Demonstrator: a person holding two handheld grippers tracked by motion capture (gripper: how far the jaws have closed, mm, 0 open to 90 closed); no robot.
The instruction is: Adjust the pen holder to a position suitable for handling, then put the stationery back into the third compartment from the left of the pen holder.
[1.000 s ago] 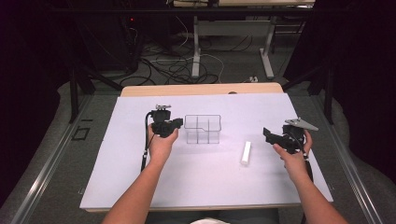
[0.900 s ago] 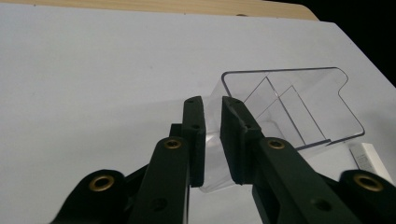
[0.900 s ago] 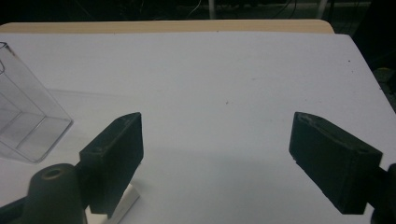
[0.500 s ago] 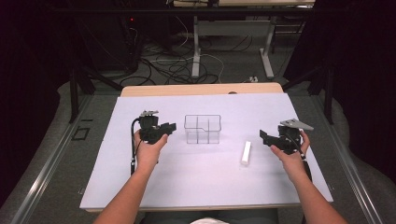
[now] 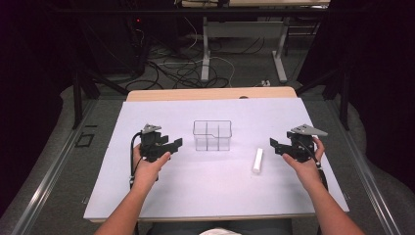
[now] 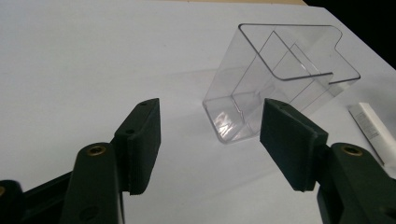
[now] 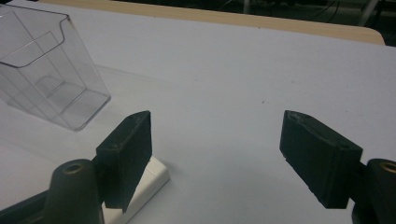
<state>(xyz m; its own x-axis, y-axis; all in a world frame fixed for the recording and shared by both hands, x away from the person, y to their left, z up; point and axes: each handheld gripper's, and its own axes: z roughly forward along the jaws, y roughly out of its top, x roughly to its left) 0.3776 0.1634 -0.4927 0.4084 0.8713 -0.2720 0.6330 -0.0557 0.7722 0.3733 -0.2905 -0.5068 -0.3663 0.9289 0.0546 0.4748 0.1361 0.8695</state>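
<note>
A clear plastic divided container stands upright in the middle of the white sheet. A small white box lies to its right. My left gripper hovers left of the container, pointing at it, apart from it; its jaws have just been opening and nothing is between them. In the left gripper view the open left gripper frames the container, with the white box at the right edge. My right gripper is right of the box, open; its jaws have just been closing on nothing. In the right gripper view, the box lies behind the left jaw of the right gripper.
The white sheet covers a wooden table whose far edge shows beyond it. Dark floor with cables and table legs lies behind. Bare sheet surrounds the container on all sides.
My left gripper has drawn back to the left, away from the container, and its jaws have spread apart. The right hand, the container and the white box have kept their places.
</note>
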